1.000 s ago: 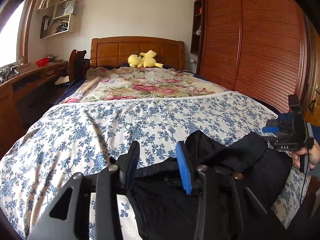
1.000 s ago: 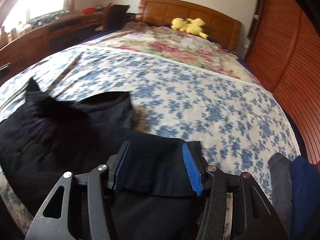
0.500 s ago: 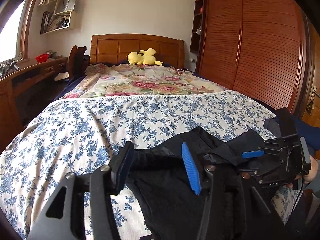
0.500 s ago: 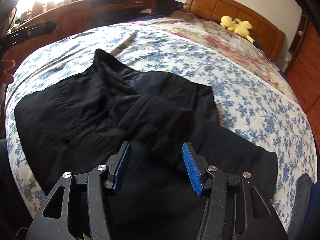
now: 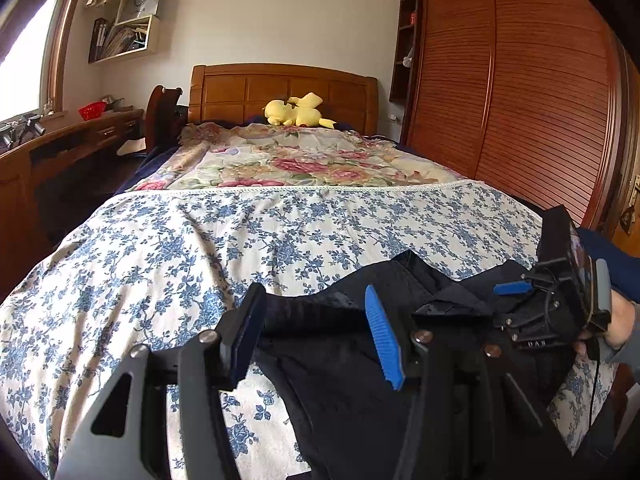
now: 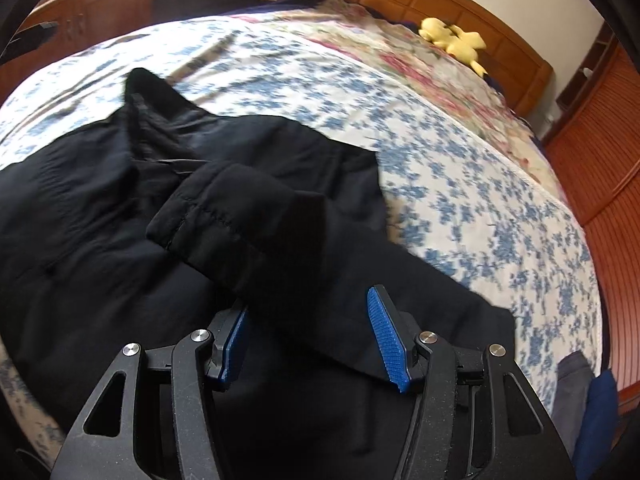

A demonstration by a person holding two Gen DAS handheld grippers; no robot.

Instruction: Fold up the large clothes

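Left wrist view, left to right. Window and wall shelf (image 5: 124,20) in the upper left of the frame; wooden desk (image 5: 60,148) along the left edge. Bed with blue-flowered sheet (image 5: 200,248) fills the middle; a pink-flowered quilt (image 5: 296,160) lies beyond it, and a yellow plush toy (image 5: 296,110) sits against the headboard (image 5: 280,88) at upper centre. Wooden slatted wardrobe (image 5: 540,100) takes the right side.

Left gripper (image 5: 316,332) at lower centre: jaws spread wide, released, nothing pinched. 1 dark fold of the black garment (image 5: 340,392) crosses the gap between the 2 fingers; contact with the pads cannot be told. The garment lies on the sheet in the lower right quarter of the frame, bunched, with a pointed flap raised at centre right.

Right gripper (image 5: 516,292) at the right edge, held by a hand (image 5: 616,328), low over the garment.

Right wrist view, left to right. Desk at upper left. Black garment (image 6: 120,220) covers the left and lower centre of the frame, rumpled; a stitched cuff or hem (image 6: 208,216) lies folded over its middle. Right gripper (image 6: 308,340) at bottom centre: jaws apart, released. Cloth passes between the fingers and hides part of the left pad (image 6: 234,344); no clamping is visible. Flowered sheet (image 6: 460,208) at right, plush toy (image 6: 452,40) at upper right, grey and blue cloth (image 6: 588,400) at the lower right edge.
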